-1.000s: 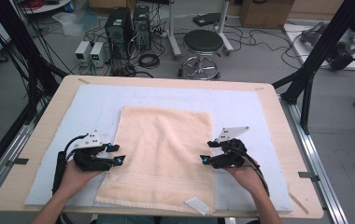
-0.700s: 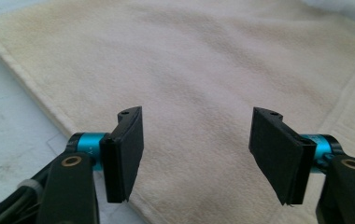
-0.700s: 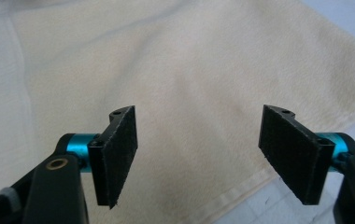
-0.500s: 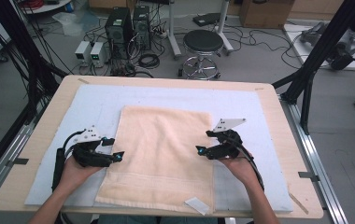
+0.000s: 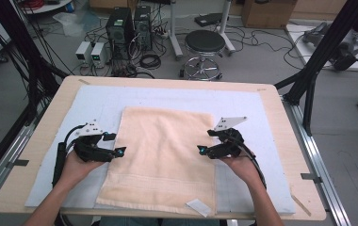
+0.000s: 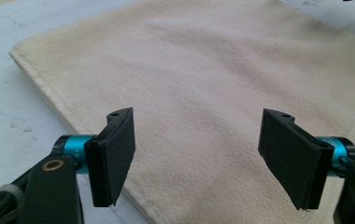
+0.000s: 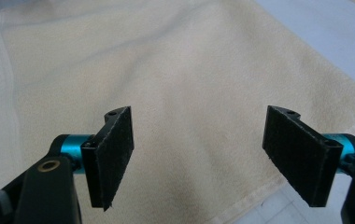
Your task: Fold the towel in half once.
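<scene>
- The left gripper (image 5: 120, 151) hovers at the towel's (image 5: 163, 155) left long edge, jaws wide and holding nothing; they have just been opening, with bare cloth showing between them in the left gripper view (image 6: 199, 154). If it bites from here it could catch the pale mat (image 5: 92, 106) underneath, or take just the hem (image 6: 140, 205), which may slip.
- The towel lies flat in the middle of the bench (image 5: 36, 141), long axis running near to far, its tagged short end (image 5: 198, 206) toward the person.
- The right gripper (image 5: 200, 149) sits over the right long edge, jaws also spread and empty, having just opened. Uneven grips on the two sides would likely skew any fold.
</scene>
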